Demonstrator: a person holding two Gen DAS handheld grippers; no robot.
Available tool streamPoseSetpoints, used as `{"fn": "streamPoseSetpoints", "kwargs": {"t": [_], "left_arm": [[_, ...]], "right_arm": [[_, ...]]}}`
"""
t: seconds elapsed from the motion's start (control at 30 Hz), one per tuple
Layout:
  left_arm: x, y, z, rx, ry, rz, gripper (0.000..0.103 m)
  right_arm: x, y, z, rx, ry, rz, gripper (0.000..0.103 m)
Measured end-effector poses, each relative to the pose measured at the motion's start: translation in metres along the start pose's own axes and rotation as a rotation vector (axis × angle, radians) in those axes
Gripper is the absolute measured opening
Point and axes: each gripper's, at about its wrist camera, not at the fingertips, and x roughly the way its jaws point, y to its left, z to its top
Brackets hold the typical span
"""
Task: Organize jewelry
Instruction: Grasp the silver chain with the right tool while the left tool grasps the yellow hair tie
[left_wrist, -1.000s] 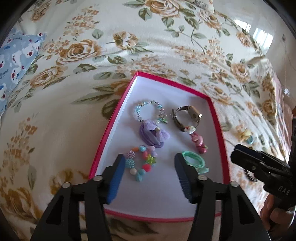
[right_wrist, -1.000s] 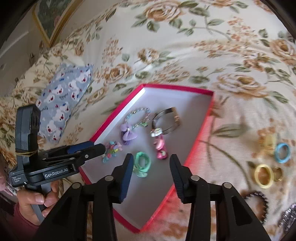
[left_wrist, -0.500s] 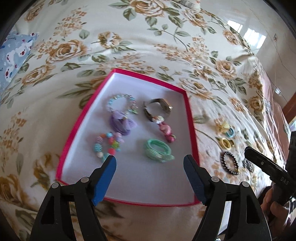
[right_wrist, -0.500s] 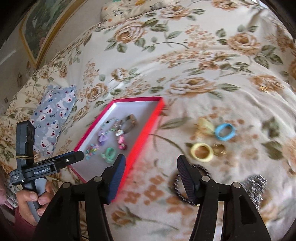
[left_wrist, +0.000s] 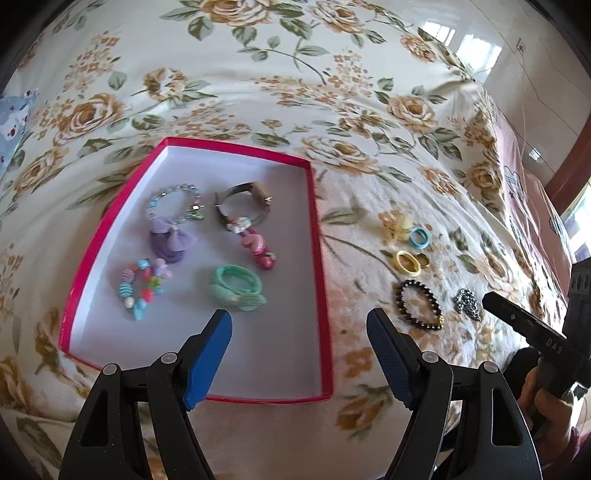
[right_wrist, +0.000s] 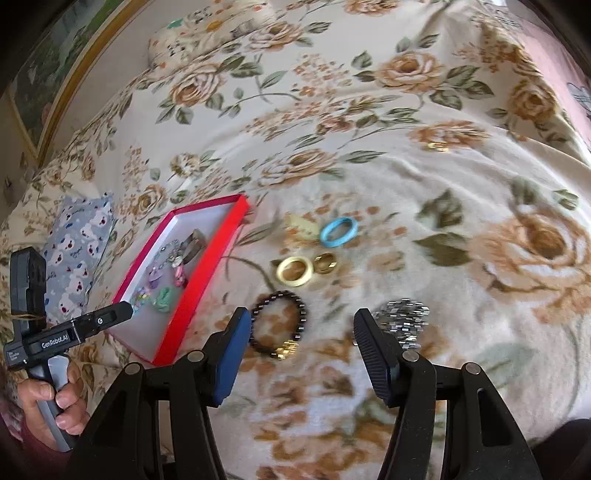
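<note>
Right wrist view: right gripper (right_wrist: 301, 350) fingers spread, empty, above black bead bracelet (right_wrist: 279, 323); left gripper (left_wrist: 299, 354) likewise empty.

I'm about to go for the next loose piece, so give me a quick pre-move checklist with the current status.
1. Right gripper empty, jaws apart: ok.
2. Left gripper empty, jaws apart: ok.
3. Black bead bracelet unobstructed on the blanket, just ahead of the right gripper: ok.
4. Free floor in the red box near its front: ok.
5. Right gripper centred on the bracelet: not ok, it lies by the left finger.
</note>
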Motion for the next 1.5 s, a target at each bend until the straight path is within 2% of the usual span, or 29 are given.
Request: {"fn": "streamPoseSetpoints", "kwargs": {"t": [0.43,0.7,0.83,0.97,1.07,1.2,1.33,1.4,1.5], "left_arm": [[0.025,-0.032,0.015,0.063,0.033,-0.015,0.075],[0.055,-0.054,0.022,0.097,0.065,-0.023,0.075],[0.073,-0.070,0.030,0.131,0.078,-0.031,0.074],[0.089,-0.083,0.035,0.161,0.089,-0.035,0.074],[0.103,-0.089,0.040,0.172,0.101,-0.035,0.073],[0.126,-0.098,0.048,0.182,0.118,-0.031,0.070],[0.148,-0.105,0.054,0.189,0.139,-0.035,0.063],[0.162,-0.108,0.056,0.196,0.161,-0.032,0.053],[0.181,-0.113,0.059,0.224,0.185,-0.025,0.043]], "right_arm": [[-0.009,-0.035,0.006,0.050,-0.022,-0.052,0.060],[0.001,-0.046,0.004,0.044,0.012,-0.096,0.058],[0.005,-0.051,0.004,0.046,0.028,-0.116,0.050],[0.010,-0.053,0.002,0.035,0.049,-0.135,0.050],[0.015,-0.056,0.001,0.033,0.066,-0.148,0.045],[0.020,-0.056,0.001,0.034,0.086,-0.138,0.046],[0.027,-0.051,0.000,0.018,0.103,-0.123,0.048],[0.033,-0.048,-0.002,-0.005,0.116,-0.136,0.048],[0.037,-0.041,-0.005,-0.053,0.122,-0.165,0.048]]}}
